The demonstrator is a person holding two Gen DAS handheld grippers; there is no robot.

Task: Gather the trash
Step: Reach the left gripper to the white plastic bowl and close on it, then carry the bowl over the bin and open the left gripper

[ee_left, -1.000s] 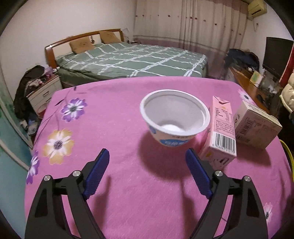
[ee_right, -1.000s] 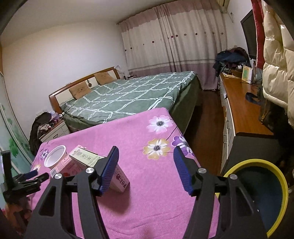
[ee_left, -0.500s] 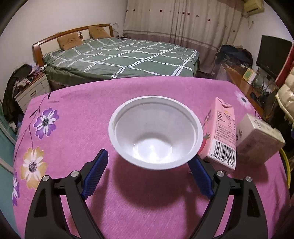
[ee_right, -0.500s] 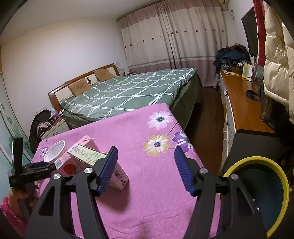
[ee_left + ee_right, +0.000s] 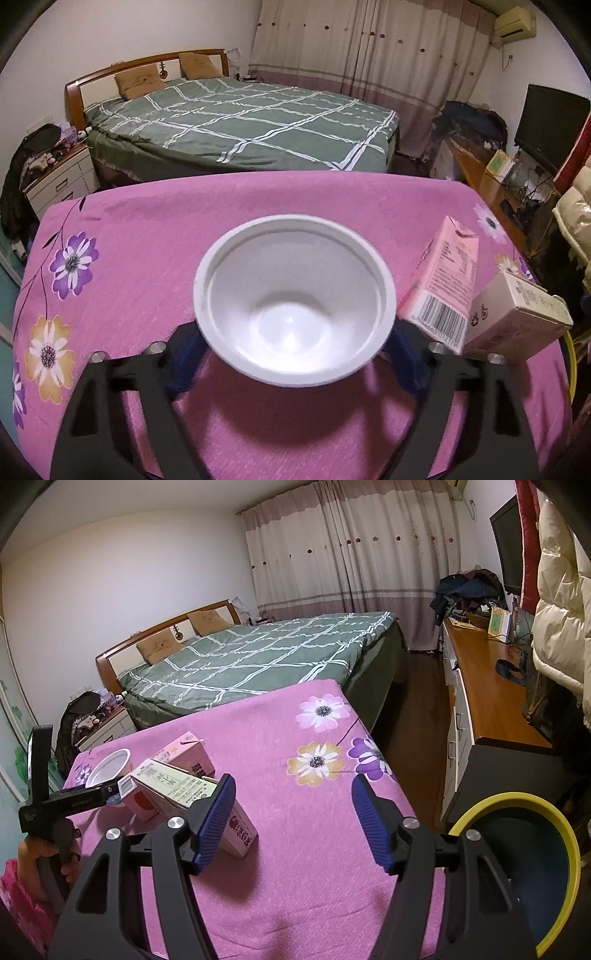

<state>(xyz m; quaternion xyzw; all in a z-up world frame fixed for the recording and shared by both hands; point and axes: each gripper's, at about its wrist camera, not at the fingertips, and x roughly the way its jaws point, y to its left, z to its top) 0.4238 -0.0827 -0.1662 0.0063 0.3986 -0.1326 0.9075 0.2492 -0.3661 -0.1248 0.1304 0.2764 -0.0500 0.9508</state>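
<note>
Nothing in the yellow bin (image 5: 554, 834) yet: white cup (image 5: 293, 314) and two cartons (image 5: 441, 291) on the pink tabletop (image 5: 147, 258). Left hand-held gripper (image 5: 295, 350) closing around the cup, contact hidden; right hand-held gripper (image 5: 293, 821) apart, empty.

Glossy white plastic cup (image 5: 293, 314), printed card cartons (image 5: 441, 286) – matt woven pink tablecloth (image 5: 147, 266), ribbed blue gripper pads (image 5: 218, 821)

Left gripper (image 5: 295, 354) angled downward, jaws closing, right gripper (image 5: 293, 821) tilted down, jaws apart and empty
</note>
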